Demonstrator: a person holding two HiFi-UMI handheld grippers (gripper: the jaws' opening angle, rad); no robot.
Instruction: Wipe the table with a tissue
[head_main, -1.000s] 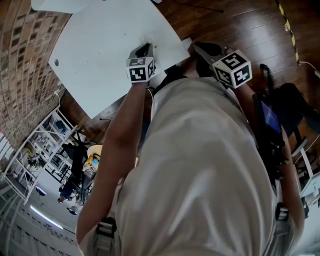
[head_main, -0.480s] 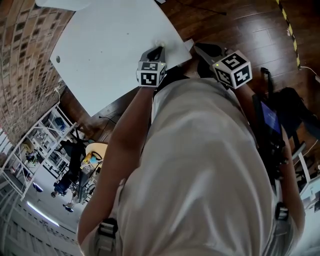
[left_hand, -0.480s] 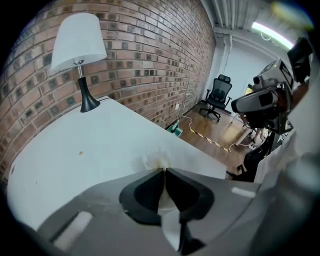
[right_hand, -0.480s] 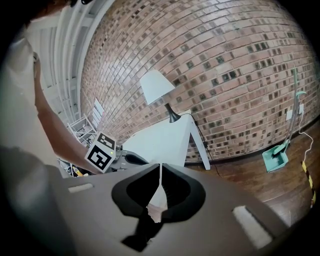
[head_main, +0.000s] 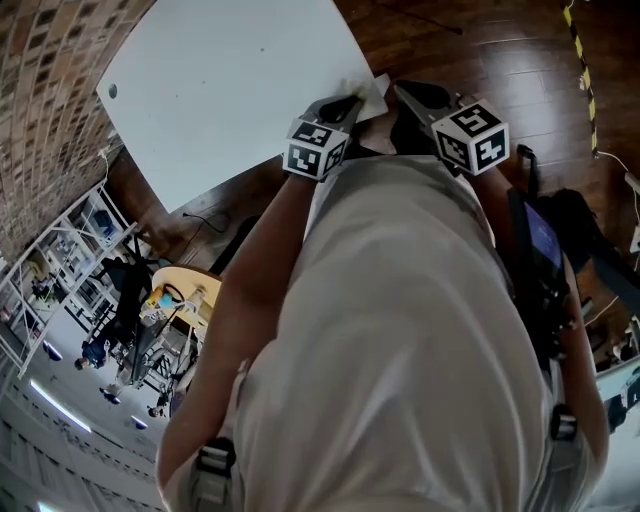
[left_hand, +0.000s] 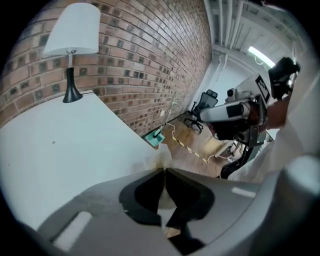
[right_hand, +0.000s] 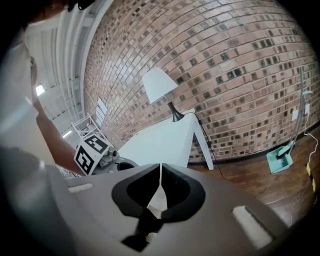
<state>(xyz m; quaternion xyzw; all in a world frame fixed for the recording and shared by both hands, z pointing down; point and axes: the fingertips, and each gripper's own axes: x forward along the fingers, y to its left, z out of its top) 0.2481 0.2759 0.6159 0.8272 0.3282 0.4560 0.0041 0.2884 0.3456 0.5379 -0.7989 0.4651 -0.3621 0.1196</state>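
The white table (head_main: 220, 80) fills the top of the head view. My left gripper (head_main: 347, 101) rests at the table's near right corner, shut on a crumpled pale tissue (head_main: 366, 92) pressed on the surface. In the left gripper view the tissue (left_hand: 161, 159) pokes out past the closed jaws of the left gripper (left_hand: 164, 171), right at the table edge (left_hand: 131, 136). My right gripper (head_main: 402, 94) hovers just off that corner, over the wood floor. In its own view the right gripper (right_hand: 160, 169) is shut, with no object seen in front of it.
A white-shaded lamp (left_hand: 72, 37) stands at the table's far end against a brick wall (right_hand: 240, 65). A teal dustpan (right_hand: 280, 159) leans by the wall. Dark wood floor (head_main: 500, 50) surrounds the table. Shelving and chairs (head_main: 130, 300) stand to the left.
My left gripper has slid the tissue rightward across the table to its near right corner. The right gripper has barely moved.
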